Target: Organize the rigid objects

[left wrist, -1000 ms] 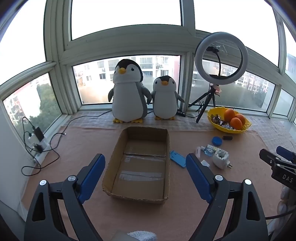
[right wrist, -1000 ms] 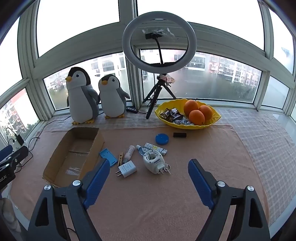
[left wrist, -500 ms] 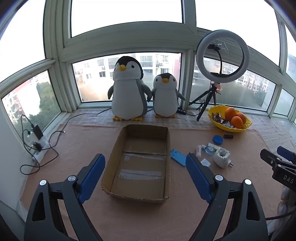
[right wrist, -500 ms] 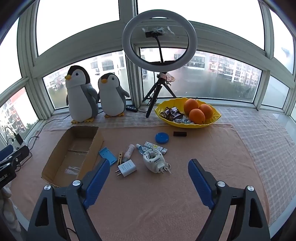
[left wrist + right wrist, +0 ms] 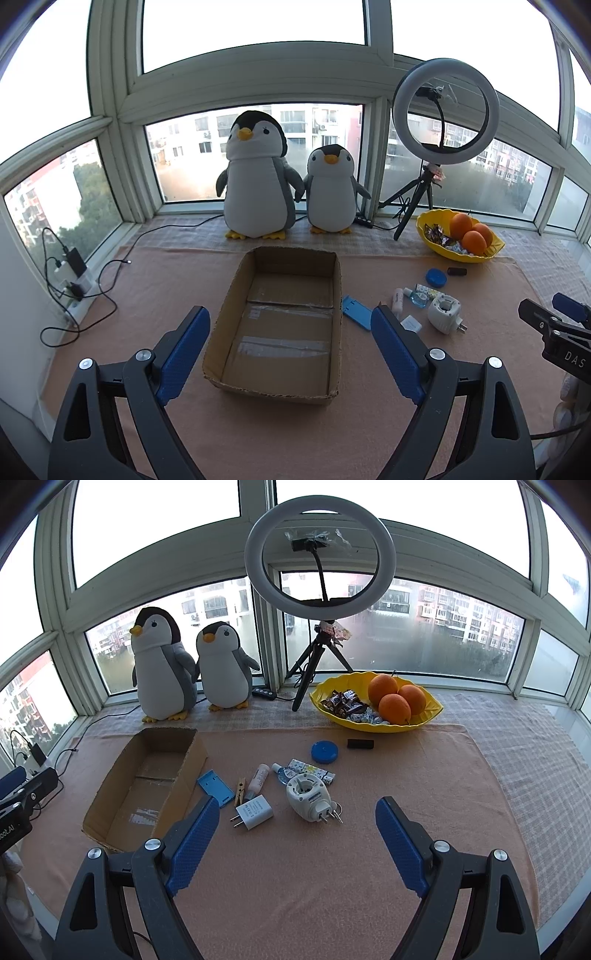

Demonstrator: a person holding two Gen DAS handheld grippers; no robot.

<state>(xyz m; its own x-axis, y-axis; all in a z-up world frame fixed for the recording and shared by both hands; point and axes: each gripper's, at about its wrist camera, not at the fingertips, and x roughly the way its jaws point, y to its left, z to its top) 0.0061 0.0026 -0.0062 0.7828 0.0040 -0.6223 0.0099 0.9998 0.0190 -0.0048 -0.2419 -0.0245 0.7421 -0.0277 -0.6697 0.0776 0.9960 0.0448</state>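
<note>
In the left wrist view, the left gripper (image 5: 288,350) hangs over the tabletop (image 5: 155,291) with its jaws wide apart and nothing between them. The box (image 5: 280,321) stands just under it, near the middle of the tabletop, with no things inside.

In the right wrist view, the right gripper (image 5: 295,843) also has its jaws apart and holds nothing. Ahead of it lie the charger (image 5: 255,811), the white adapter (image 5: 308,797), the clothespin (image 5: 240,791), the blue case (image 5: 216,787) just beside the box, and the blue lid (image 5: 324,751) toward the far edge.

a curved bay window (image 5: 255,155) with pale green frames looks onto apartment blocks in hazy daylight.
</note>
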